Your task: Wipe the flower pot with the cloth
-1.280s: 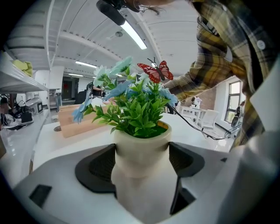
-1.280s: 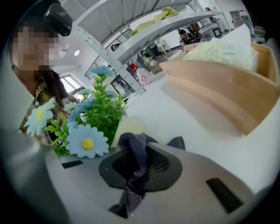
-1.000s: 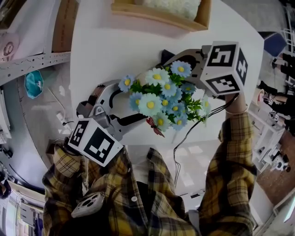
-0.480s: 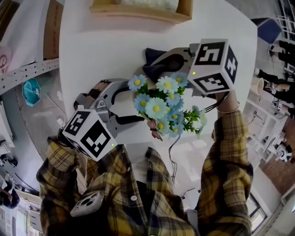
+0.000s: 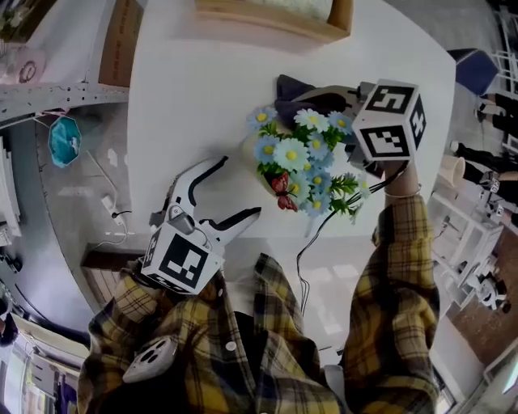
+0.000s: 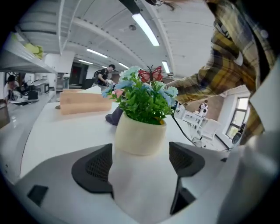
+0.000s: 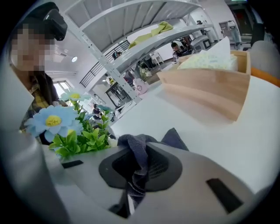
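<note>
A cream flower pot [image 6: 141, 131] with blue and white daisies [image 5: 303, 162] and a red butterfly [image 6: 150, 74] stands on the white table [image 5: 186, 97]. My left gripper [image 5: 236, 187] is open and holds nothing. It sits a little short of the pot on the near left, the pot just beyond its pads [image 6: 94, 168]. At the pot's far right, my right gripper [image 7: 135, 168] is shut on a dark grey cloth [image 7: 139, 153]. The cloth [image 5: 293, 87] bunches beside the flowers. In the head view the flowers hide the right jaws.
A wooden tray [image 5: 275, 20] with pale stuffing sits at the table's far edge. A black cable [image 5: 312, 238] runs from the right gripper toward the person. The table's left edge [image 5: 129, 154] drops to the floor. People stand far off in the background.
My left gripper has let go of the pot and drawn back toward the person. The pot stands alone on the table. My right gripper keeps the cloth by the pot's far side.
</note>
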Motion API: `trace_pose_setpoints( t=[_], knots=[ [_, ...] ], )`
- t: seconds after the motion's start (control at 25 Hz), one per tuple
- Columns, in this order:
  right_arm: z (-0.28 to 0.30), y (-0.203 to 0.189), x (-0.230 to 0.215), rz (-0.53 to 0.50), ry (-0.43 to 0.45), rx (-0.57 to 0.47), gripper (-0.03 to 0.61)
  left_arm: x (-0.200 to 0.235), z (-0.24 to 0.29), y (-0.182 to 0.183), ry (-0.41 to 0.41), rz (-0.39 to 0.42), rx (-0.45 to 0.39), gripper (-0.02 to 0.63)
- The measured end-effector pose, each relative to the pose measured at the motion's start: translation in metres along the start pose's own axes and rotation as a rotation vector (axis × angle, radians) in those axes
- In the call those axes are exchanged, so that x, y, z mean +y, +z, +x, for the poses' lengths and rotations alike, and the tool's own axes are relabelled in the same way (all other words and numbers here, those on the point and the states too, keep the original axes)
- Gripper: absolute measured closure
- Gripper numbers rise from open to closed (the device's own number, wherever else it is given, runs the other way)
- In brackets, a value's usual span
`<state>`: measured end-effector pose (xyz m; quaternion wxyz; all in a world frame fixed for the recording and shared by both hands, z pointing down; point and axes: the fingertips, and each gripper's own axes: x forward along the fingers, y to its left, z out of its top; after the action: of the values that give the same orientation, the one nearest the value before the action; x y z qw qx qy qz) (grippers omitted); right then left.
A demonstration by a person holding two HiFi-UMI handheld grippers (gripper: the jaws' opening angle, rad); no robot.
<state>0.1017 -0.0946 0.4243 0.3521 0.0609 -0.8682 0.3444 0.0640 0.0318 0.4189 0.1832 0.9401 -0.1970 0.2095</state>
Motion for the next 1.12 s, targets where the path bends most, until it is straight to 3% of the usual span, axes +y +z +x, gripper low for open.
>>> trace_pose_setpoints(
  t=[0.32, 0.44, 0.72, 0.88, 1.0, 1.12],
  knots=[
    [-0.005, -0.003, -0.005, 0.02, -0.03, -0.029, 0.563, -0.024, 0.023, 0.007, 0.193, -0.196, -0.113, 0.218],
    [0.001, 0.0, -0.01, 0.022, -0.038, -0.031, 0.563, -0.019, 0.03, 0.007, 0.256, -0.218, -0.15, 0.218],
    [0.003, 0.003, -0.005, 0.026, -0.054, -0.057, 0.563, -0.013, 0.034, 0.012, 0.375, -0.1, -0.169, 0.218],
    [-0.004, -0.003, -0.007, 0.026, -0.067, -0.066, 0.563, -0.01, 0.04, 0.016, 0.413, -0.087, -0.184, 0.218],
    [-0.008, -0.006, -0.009, 0.032, -0.066, -0.054, 0.563, -0.004, 0.041, 0.016, 0.391, -0.042, -0.146, 0.218],
    [-0.01, -0.009, -0.008, 0.024, -0.058, -0.036, 0.563, -0.001, 0.036, 0.012, 0.277, 0.03, -0.08, 0.218]
  ],
)
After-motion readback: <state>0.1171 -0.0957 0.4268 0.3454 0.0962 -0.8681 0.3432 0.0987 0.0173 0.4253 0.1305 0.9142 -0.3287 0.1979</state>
